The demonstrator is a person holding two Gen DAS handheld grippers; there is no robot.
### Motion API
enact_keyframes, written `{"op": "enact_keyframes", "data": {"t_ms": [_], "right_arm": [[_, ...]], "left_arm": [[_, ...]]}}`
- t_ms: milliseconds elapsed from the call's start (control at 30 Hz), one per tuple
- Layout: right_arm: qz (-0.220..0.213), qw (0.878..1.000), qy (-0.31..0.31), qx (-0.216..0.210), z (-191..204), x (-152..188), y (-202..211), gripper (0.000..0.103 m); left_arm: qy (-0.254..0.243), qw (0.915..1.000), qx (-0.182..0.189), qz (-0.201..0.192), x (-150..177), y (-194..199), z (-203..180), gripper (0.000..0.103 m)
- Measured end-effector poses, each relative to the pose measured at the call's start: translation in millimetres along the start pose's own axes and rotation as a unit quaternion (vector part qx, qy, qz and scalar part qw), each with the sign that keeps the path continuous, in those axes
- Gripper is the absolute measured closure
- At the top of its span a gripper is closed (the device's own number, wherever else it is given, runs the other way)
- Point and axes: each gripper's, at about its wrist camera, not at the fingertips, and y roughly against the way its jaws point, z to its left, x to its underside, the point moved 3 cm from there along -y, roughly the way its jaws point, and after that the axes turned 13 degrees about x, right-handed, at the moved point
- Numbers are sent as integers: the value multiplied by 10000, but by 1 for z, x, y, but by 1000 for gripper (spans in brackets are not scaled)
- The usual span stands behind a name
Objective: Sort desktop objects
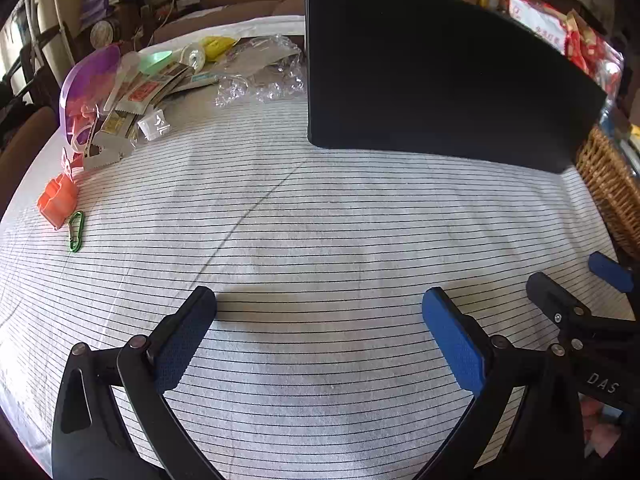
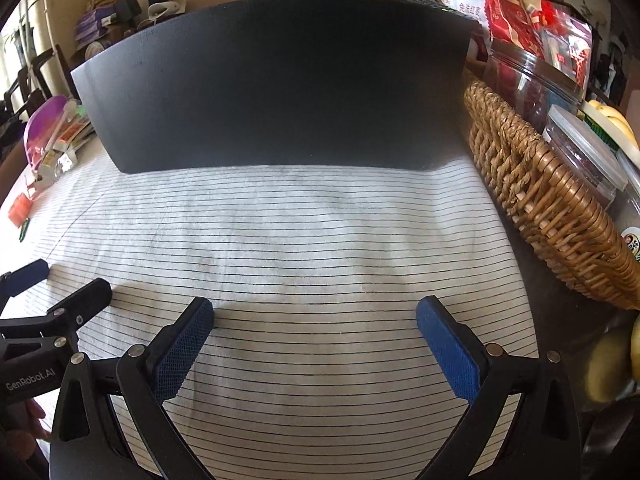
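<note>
A black flat board lies on the striped tablecloth at the back; it also shows in the right wrist view. At the far left lie a purple lidded box, snack packets, an orange clip and a green carabiner. My left gripper is open and empty over the bare cloth. My right gripper is open and empty beside it, also over the cloth; it also shows at the right edge of the left wrist view.
A wicker basket with jars and bags stands at the right edge. Crumpled clear plastic and a yellow item lie at the back left. Bananas sit at the near right.
</note>
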Motion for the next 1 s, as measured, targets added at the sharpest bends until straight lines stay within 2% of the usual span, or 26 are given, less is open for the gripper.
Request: {"op": "enact_keyframes", "data": {"t_ms": [1000], "right_arm": [[13,10000,27,53,-6,-2,-1,0]], "left_arm": [[-33,10000,4,-88,-1,-3,1,0]]}}
